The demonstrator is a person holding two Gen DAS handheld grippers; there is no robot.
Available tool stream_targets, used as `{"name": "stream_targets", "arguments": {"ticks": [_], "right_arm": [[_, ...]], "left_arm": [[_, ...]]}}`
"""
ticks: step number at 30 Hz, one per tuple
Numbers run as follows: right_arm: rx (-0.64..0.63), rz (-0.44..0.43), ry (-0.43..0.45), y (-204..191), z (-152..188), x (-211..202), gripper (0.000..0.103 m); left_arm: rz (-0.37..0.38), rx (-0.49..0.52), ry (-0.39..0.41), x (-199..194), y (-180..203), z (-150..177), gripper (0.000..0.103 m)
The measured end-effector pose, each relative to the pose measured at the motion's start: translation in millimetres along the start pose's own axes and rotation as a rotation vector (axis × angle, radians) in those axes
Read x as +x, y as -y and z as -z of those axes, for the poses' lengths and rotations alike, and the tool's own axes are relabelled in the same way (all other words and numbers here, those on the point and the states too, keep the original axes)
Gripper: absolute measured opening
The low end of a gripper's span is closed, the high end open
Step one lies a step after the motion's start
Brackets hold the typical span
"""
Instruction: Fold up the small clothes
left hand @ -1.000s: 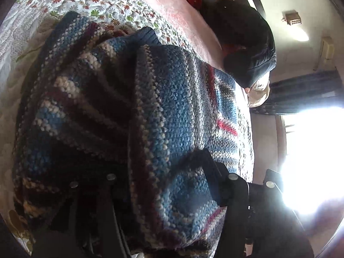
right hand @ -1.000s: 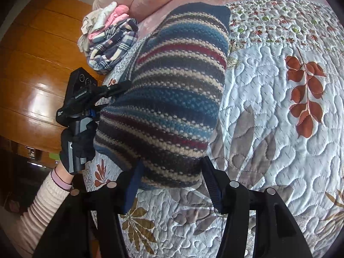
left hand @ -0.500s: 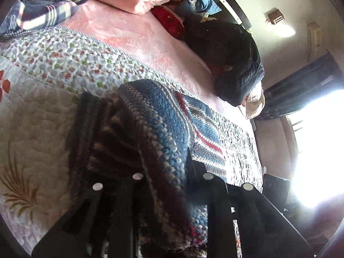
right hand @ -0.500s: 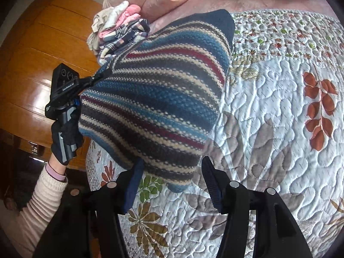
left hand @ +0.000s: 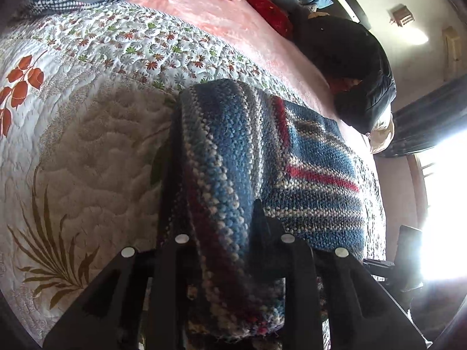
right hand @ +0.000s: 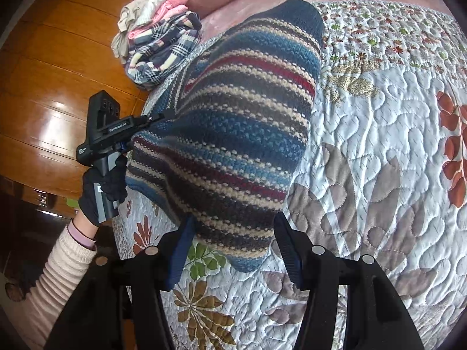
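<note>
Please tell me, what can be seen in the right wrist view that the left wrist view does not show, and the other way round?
Only the right wrist view shows the gloved hand holding the left gripper, the wooden floor, and the pink and white clothes on the pile.

Only the left wrist view shows the dark jacket, the bright window, and the fold of knit clamped between the left fingers.

Both show the striped knit garment, the quilted bedspread and the plaid cloth.
</note>
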State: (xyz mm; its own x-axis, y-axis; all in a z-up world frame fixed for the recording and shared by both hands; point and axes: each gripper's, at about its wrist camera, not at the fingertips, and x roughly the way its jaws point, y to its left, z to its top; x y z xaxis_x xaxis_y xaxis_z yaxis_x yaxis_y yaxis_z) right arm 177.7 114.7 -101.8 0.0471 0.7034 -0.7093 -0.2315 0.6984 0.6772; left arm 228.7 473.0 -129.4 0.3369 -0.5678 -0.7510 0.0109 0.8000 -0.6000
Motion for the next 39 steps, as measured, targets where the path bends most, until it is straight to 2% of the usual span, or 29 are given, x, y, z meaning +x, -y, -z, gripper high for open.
{"name": "stream_targets", "arguments": {"ticks": [3, 7, 10, 11, 13, 16, 18, 19, 20, 21, 23, 26, 29, 33, 39], "right_arm": [[0.017, -0.02, 0.005, 3.6, 7.9, -7.3, 0.058], [0.059, -0.035, 0.009, 11.4, 22.8, -10.4, 0.06], [0.148, -0.089, 0.019, 26.4, 27.7, -8.4, 0.062], [0.179, -0.105, 0.023, 31.3, 28.5, -6.7, 0.062], [0.228, -0.153, 0.031, 37.8, 30.0, -4.0, 0.062], [0.299, -0.219, 0.029, 44.5, 30.3, 4.8, 0.065], [0.339, -0.228, 0.02, 49.0, 28.6, 13.8, 0.065], [0.363, -0.25, 0.011, 51.5, 27.2, 19.5, 0.065], [0.383, -0.257, 0.004, 53.7, 26.4, 23.3, 0.06], [0.39, -0.256, 0.003, 54.0, 25.1, 24.8, 0.053], [0.378, -0.25, -0.005, 52.4, 24.2, 21.8, 0.036], [0.329, -0.263, -0.014, 38.0, 18.3, 10.4, 0.028], [0.246, -0.22, -0.034, 18.4, 14.3, 3.5, 0.025], [0.199, -0.1, -0.085, 14.9, 15.9, 22.4, 0.025], [0.209, -0.086, -0.081, 23.7, 20.2, 31.3, 0.026]], "left_arm": [[-0.035, -0.002, 0.015, -30.4, -2.7, 11.8, 0.03], [0.031, -0.072, 0.056, -74.3, -12.1, 44.5, 0.036], [0.069, -0.097, 0.068, -91.6, -5.7, 67.9, 0.037], [0.07, -0.089, 0.067, -93.0, -2.0, 74.5, 0.039], [0.043, -0.075, 0.049, -86.8, 6.8, 84.5, 0.05], [0.011, -0.073, 0.006, -63.6, 13.1, 91.8, 0.056], [-0.006, -0.066, -0.017, -48.6, 11.5, 93.7, 0.051], [-0.037, -0.052, -0.028, -40.5, 11.7, 93.3, 0.038], [-0.068, -0.035, -0.043, -34.1, 11.6, 92.5, 0.027], [-0.071, -0.025, -0.053, -30.0, 9.7, 92.2, 0.011], [-0.058, -0.047, -0.064, -30.1, 1.4, 87.1, 0.009], [-0.026, -0.031, -0.041, -45.9, -6.3, 78.3, 0.008], [-0.012, -0.022, -0.037, -54.9, -15.0, 73.3, 0.007], [-0.074, -0.003, -0.086, -32.1, -25.3, 78.8, 0.008], [-0.036, -0.026, -0.075, -21.3, -30.1, 85.6, 0.008]]}}
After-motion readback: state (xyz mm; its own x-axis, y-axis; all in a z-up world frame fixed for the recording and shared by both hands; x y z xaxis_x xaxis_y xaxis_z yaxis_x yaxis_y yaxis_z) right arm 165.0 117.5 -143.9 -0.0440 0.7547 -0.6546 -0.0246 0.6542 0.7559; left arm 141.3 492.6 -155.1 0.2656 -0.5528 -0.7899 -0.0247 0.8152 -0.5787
